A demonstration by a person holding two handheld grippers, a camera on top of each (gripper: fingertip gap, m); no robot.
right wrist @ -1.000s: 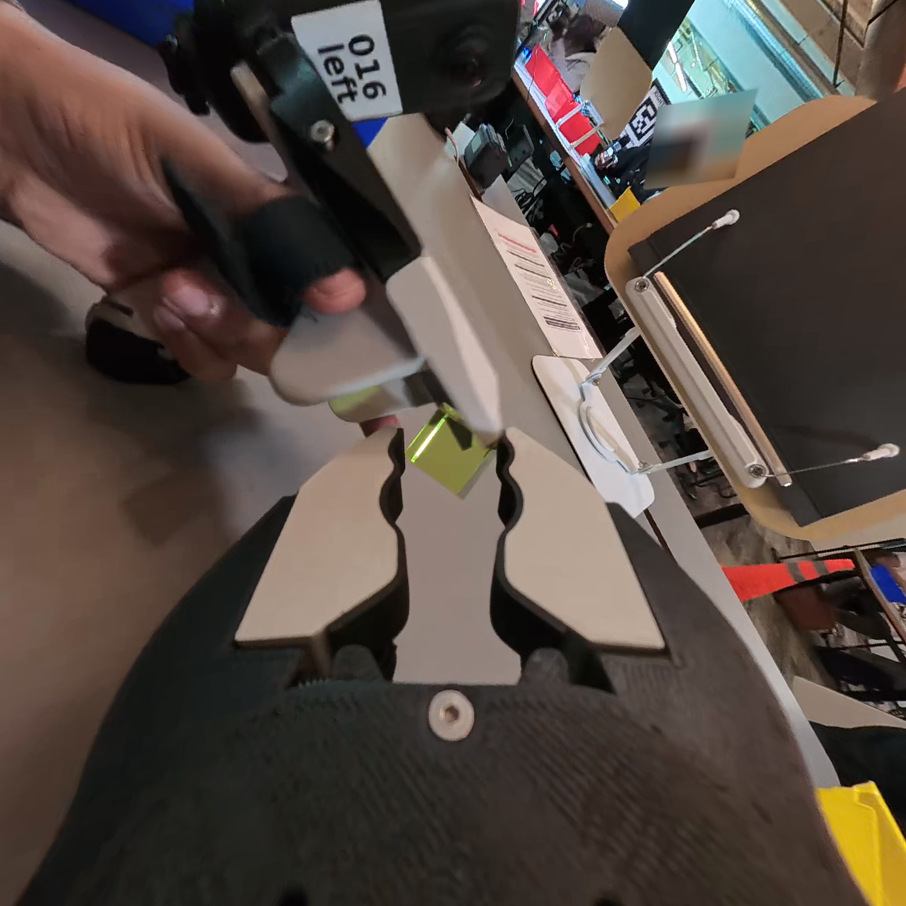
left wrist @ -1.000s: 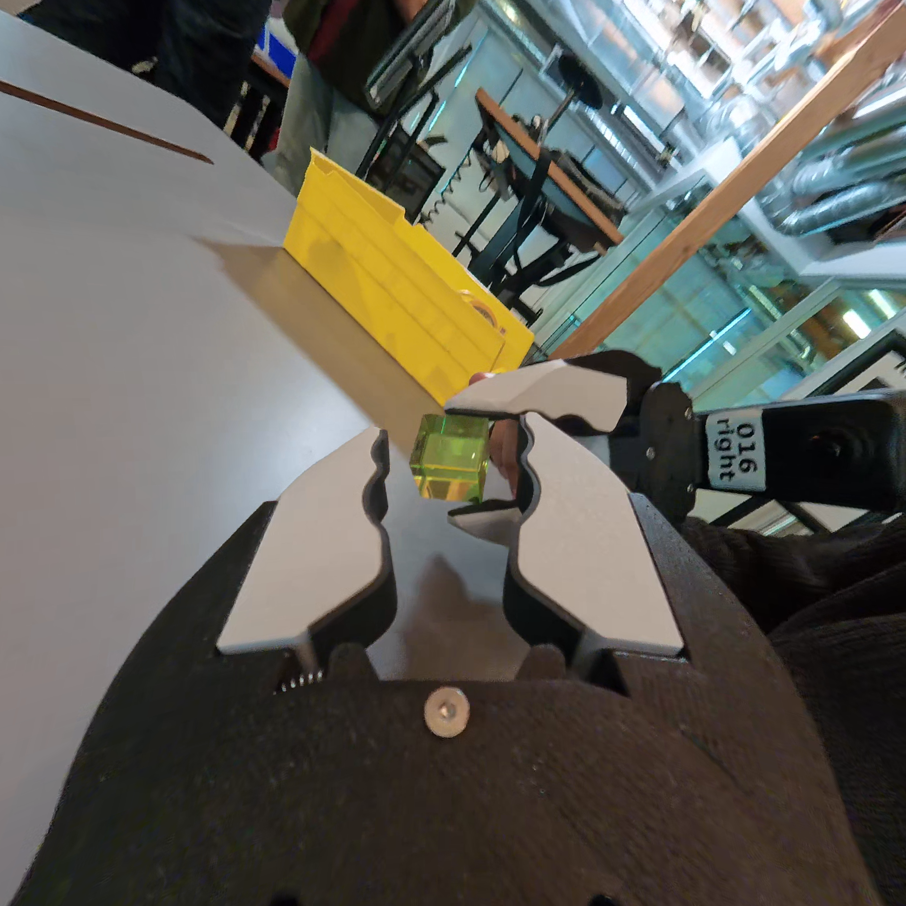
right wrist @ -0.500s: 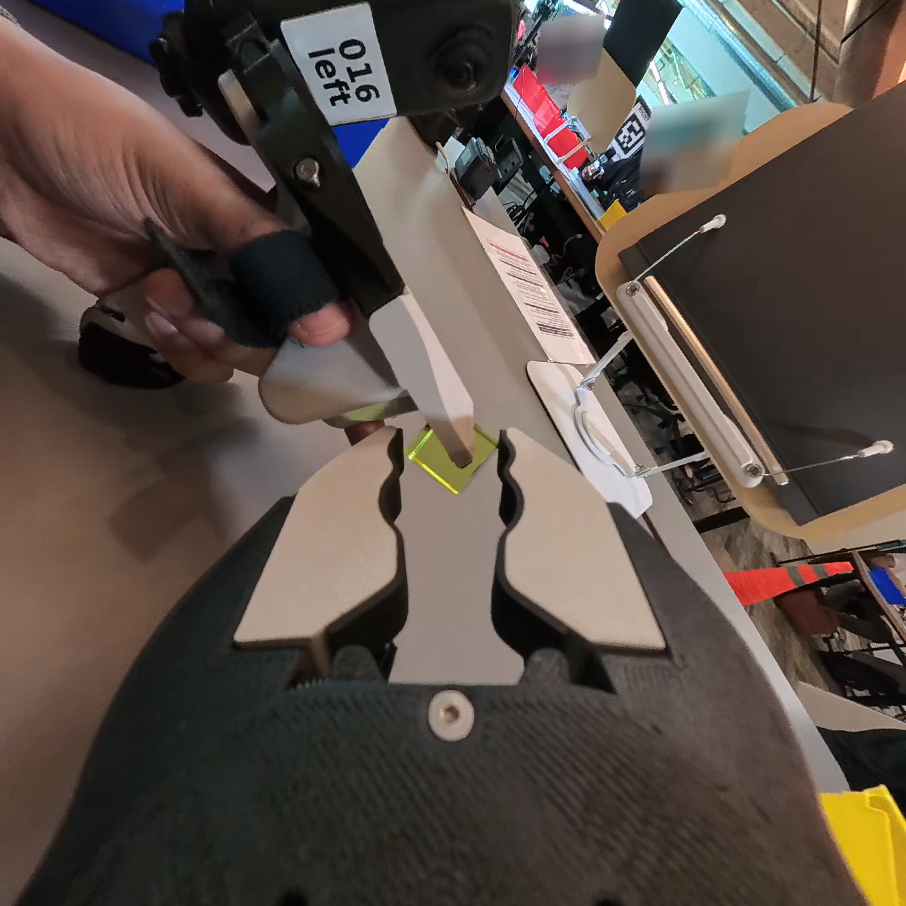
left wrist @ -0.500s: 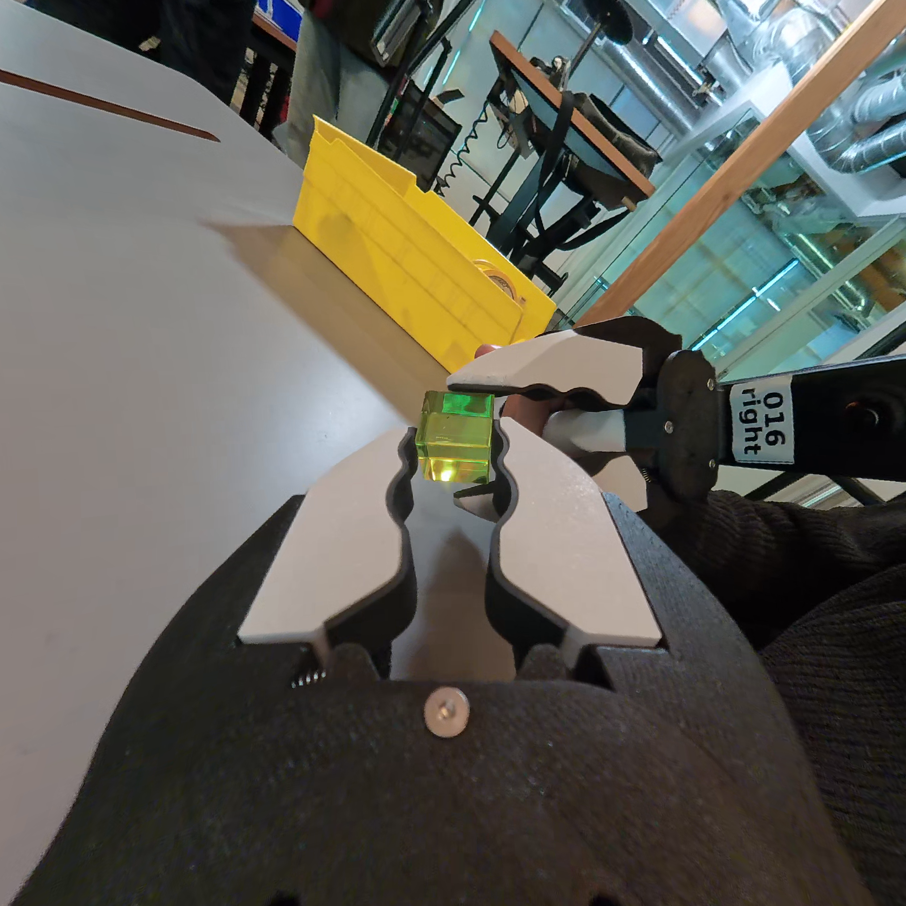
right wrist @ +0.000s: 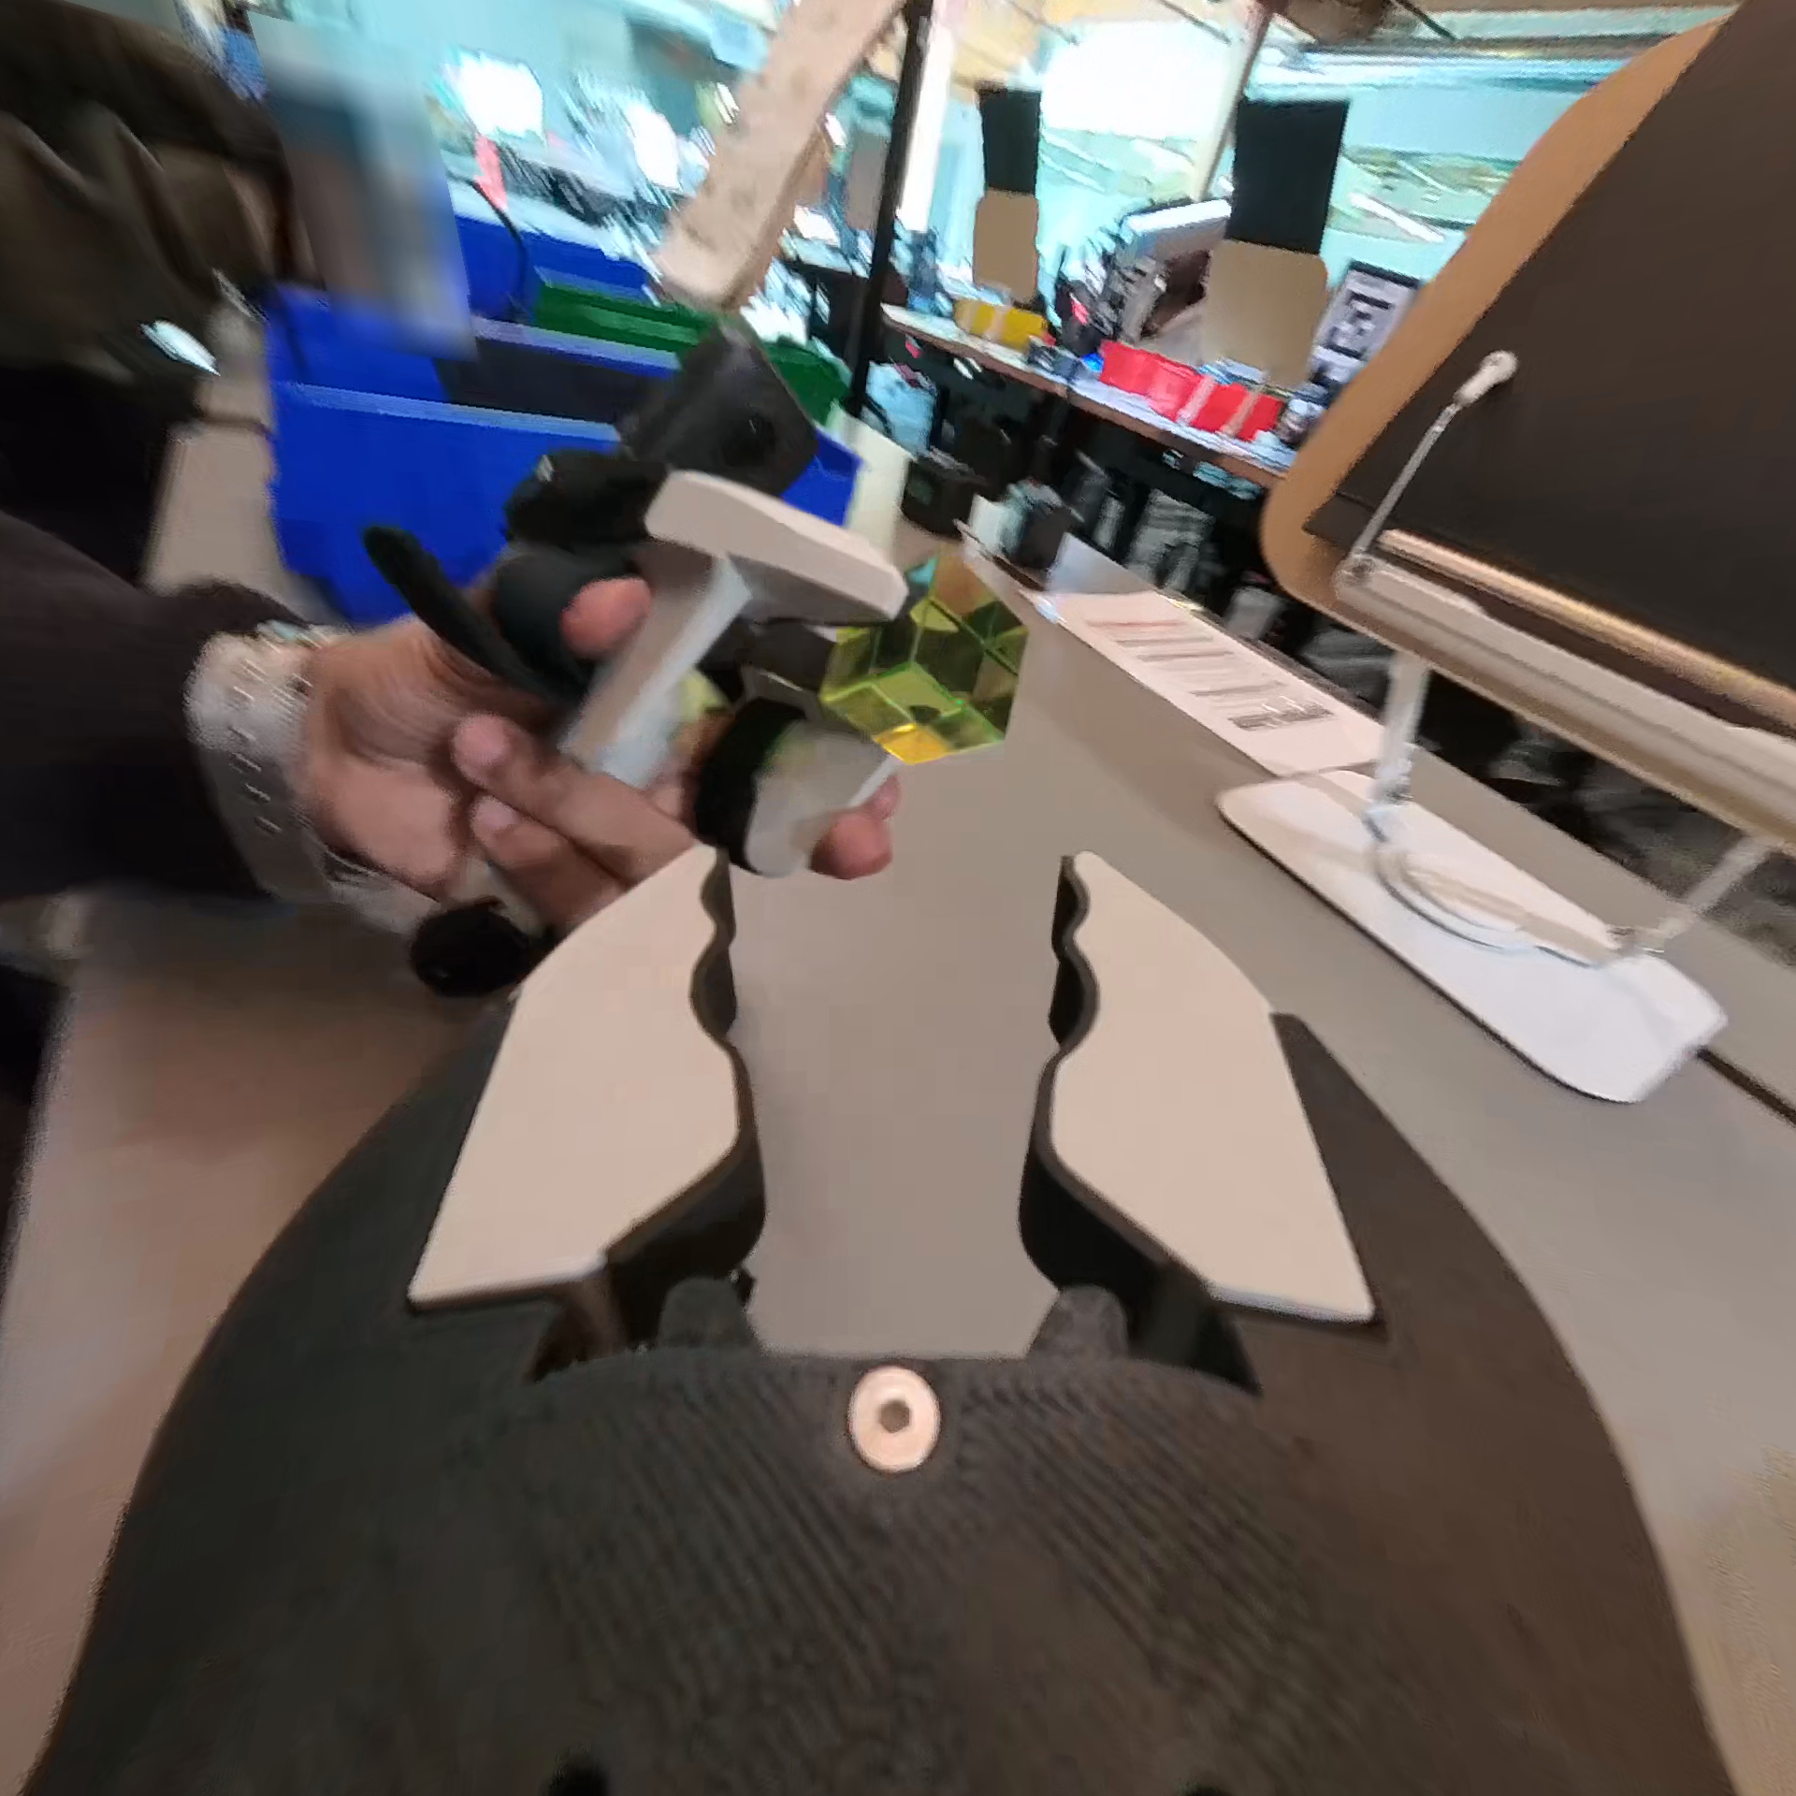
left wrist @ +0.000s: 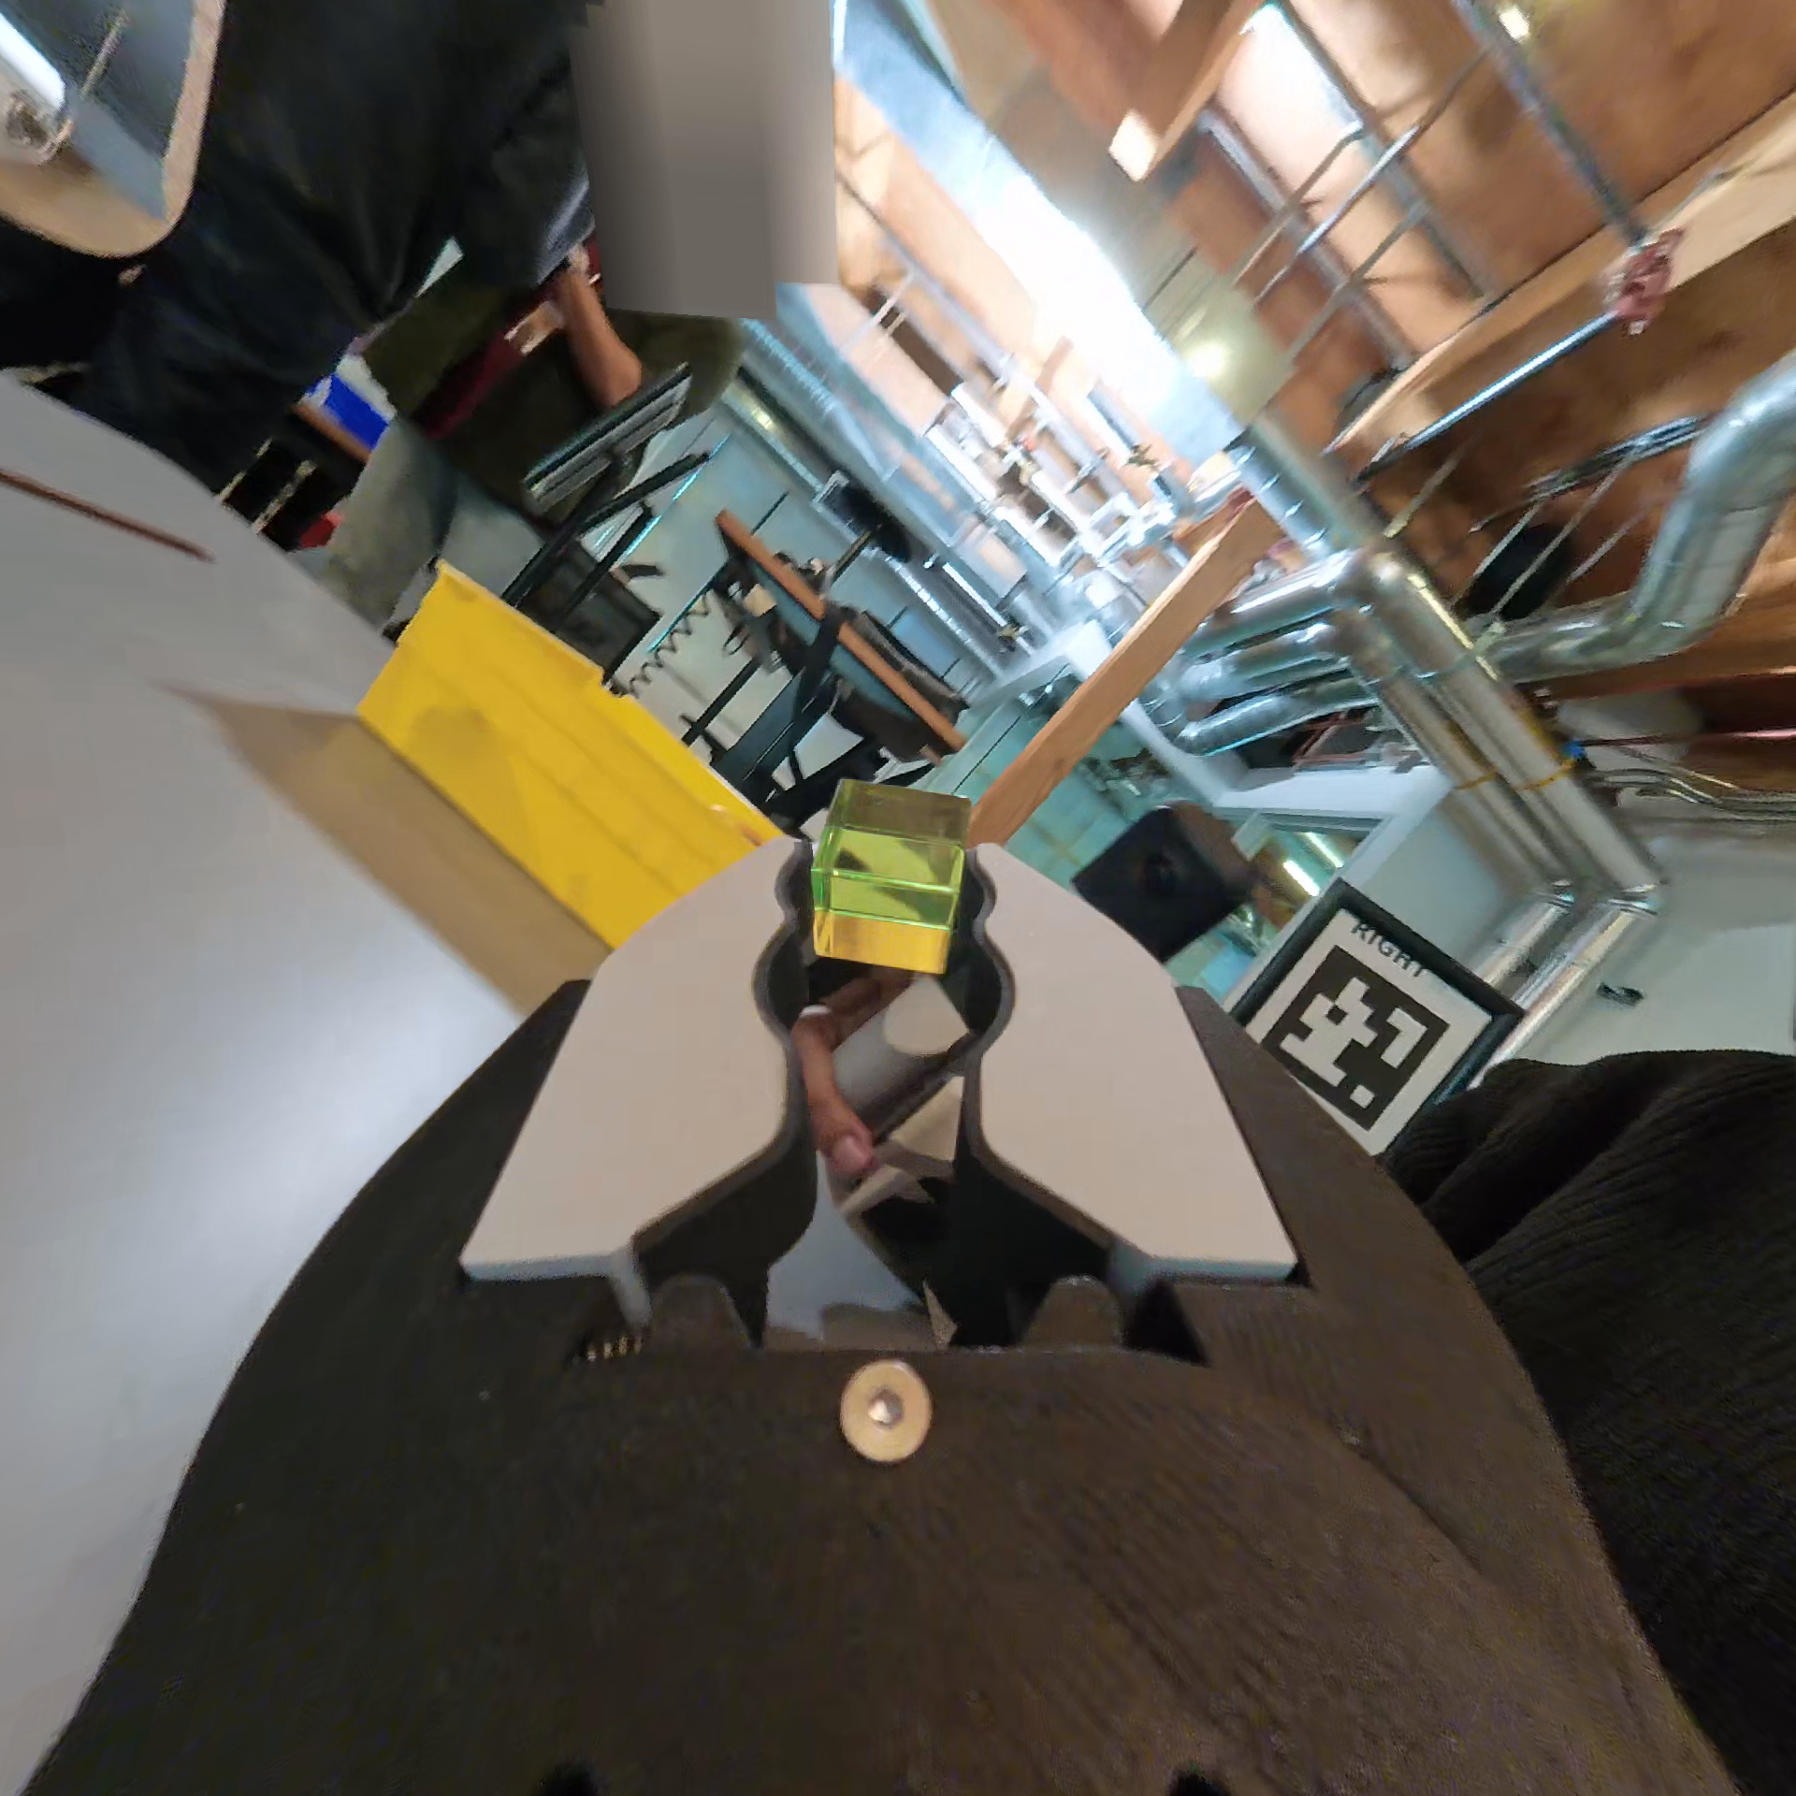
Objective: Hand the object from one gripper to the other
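Observation:
A clear green cube (left wrist: 889, 880) sits clamped between the tips of my left gripper (left wrist: 886, 860), held up in the air above the grey table (left wrist: 194, 972). The right wrist view shows the same cube (right wrist: 923, 675) in the left gripper (right wrist: 836, 680), which a hand (right wrist: 466, 739) holds up and to the left of my right gripper. My right gripper (right wrist: 892, 875) is open wide, with only bare table between its fingers. Parts of the right gripper (left wrist: 894, 1069) show low down through the left gripper's gap.
A yellow bin (left wrist: 544, 748) stands on the table beyond the left gripper. A white stand base (right wrist: 1458, 923) with a tilted dark board (right wrist: 1604, 437) and a paper sheet (right wrist: 1205, 671) are at the right. Blue bins (right wrist: 389, 486) are behind. A person (left wrist: 292, 243) stands at the back. My left and right fingertips are right by each other.
My right gripper has opened, let go of the green cube and drawn back. My left gripper, shut on the cube half a second ago, has lifted it away and tilted upward.

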